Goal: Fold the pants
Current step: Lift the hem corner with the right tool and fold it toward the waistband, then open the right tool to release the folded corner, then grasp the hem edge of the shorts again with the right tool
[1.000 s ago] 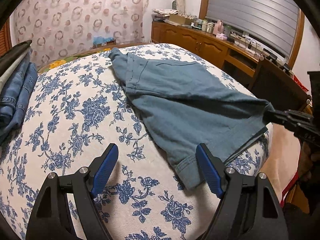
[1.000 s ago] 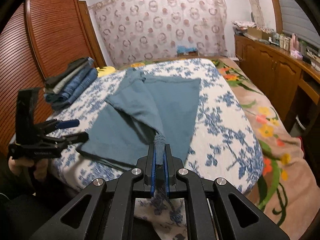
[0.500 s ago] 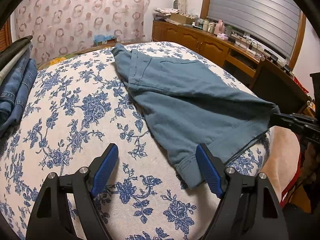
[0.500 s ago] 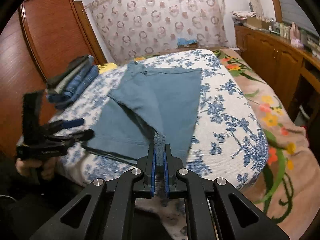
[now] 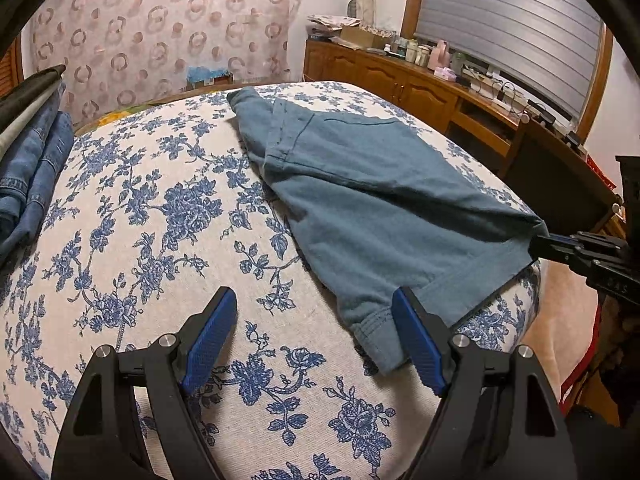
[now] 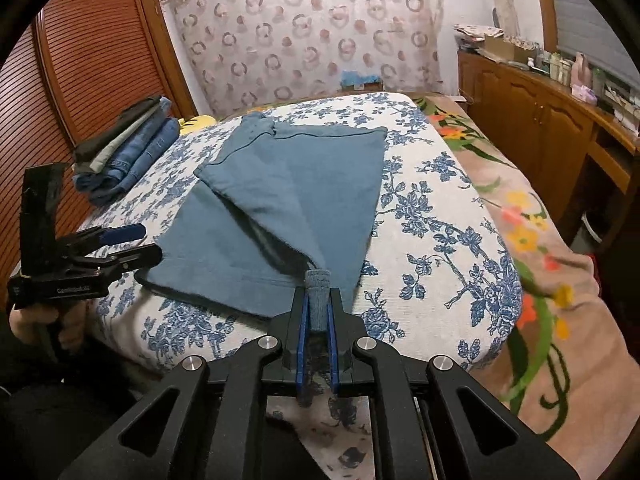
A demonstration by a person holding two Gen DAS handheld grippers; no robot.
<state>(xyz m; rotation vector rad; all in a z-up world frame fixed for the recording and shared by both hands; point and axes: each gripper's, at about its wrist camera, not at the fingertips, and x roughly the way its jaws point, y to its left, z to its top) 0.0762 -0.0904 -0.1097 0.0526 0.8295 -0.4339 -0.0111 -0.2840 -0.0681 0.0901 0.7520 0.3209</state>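
A bed with a white quilt printed in blue flowers (image 5: 168, 216) fills both views. On it, the teal cotton pants (image 6: 296, 184) lie spread from mid-quilt to the near edge. Left of the pants, at the quilt's far side, sits a stack of folded denim and grey clothes (image 6: 124, 152). The right gripper (image 6: 318, 312) is clamped on a pants hem corner, lifting it; the left gripper (image 5: 312, 344) hangs spread wide just beside the other hem
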